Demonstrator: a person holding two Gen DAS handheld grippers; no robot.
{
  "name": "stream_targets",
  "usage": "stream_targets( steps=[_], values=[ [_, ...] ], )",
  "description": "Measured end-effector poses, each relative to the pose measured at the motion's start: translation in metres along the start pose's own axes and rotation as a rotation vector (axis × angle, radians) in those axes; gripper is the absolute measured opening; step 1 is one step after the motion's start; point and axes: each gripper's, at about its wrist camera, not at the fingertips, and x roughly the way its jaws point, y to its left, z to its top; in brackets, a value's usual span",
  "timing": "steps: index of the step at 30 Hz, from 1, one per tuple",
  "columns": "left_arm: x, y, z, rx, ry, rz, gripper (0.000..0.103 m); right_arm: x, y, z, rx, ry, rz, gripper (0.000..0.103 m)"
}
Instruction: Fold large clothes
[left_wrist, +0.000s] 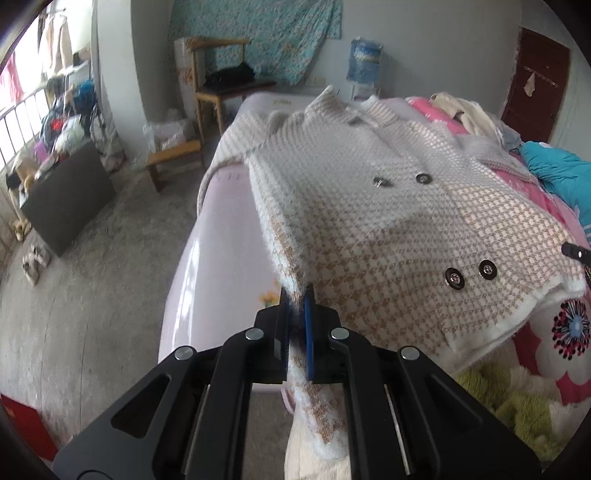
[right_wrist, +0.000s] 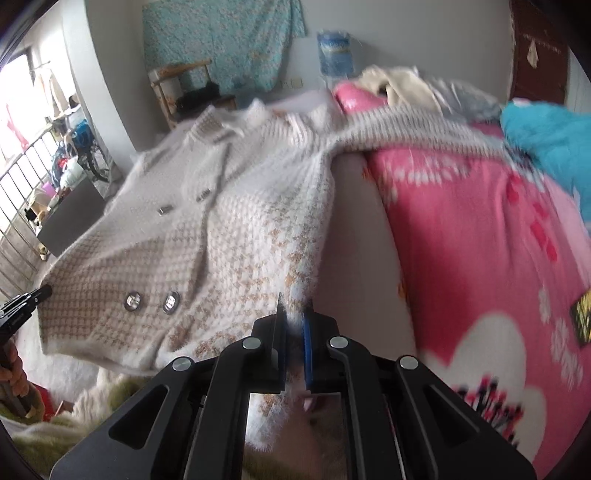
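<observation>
- The left gripper (left_wrist: 296, 299) is pinching the coat (left_wrist: 369, 206) at its near left hem corner, jaws closed on fuzzy fabric; the right gripper (right_wrist: 295, 310) is clamping the near right corner the same way.
- The knit is looking fluffy and slippery, so a shallow bite could be slipping out, dropping a corner.
- The coat is lying across the bed (left_wrist: 207, 258), its hem lifted, houndstooth-patterned, with metal buttons (left_wrist: 454, 277).
- Farther off, its sleeve (right_wrist: 424, 136) is trailing over the pink blanket (right_wrist: 461, 240) and may be dragging.

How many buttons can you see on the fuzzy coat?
4. Two buttons sit side by side near the hem, two more in a pair higher up the coat. Others near the collar may be hidden.
</observation>
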Motion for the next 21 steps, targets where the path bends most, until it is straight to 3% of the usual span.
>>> stream_targets(
  steps=[4,5,7,8,9,11,15,21],
  values=[
    [0.032,0.011,-0.012,-0.057,0.116,-0.019,0.012,0.037,-0.009,-0.019,0.018,0.123,-0.028,0.011],
    [0.038,0.013,-0.013,-0.058,0.133,-0.008,0.016,0.043,-0.011,-0.021,0.02,0.144,-0.04,0.018],
    [0.046,0.017,-0.015,-0.065,0.158,0.014,0.038,0.043,-0.013,-0.019,0.011,0.155,-0.06,0.031],
    [0.046,0.022,-0.015,-0.075,0.156,0.012,0.044,0.039,-0.013,-0.016,-0.002,0.138,-0.072,0.045],
    [0.044,0.026,-0.013,-0.088,0.146,0.007,0.053,0.032,-0.011,-0.011,-0.022,0.109,-0.081,0.052],
    [0.04,0.034,-0.004,-0.111,0.111,0.004,0.059,0.023,-0.003,0.0,-0.063,0.053,-0.095,0.065],
    [0.045,0.043,0.019,-0.138,0.074,0.028,0.066,0.025,0.02,0.03,-0.134,-0.01,-0.05,0.069],
    [0.059,0.066,0.064,-0.216,0.012,0.03,0.068,0.07,0.09,0.086,-0.223,-0.025,0.106,0.069]
  ],
)
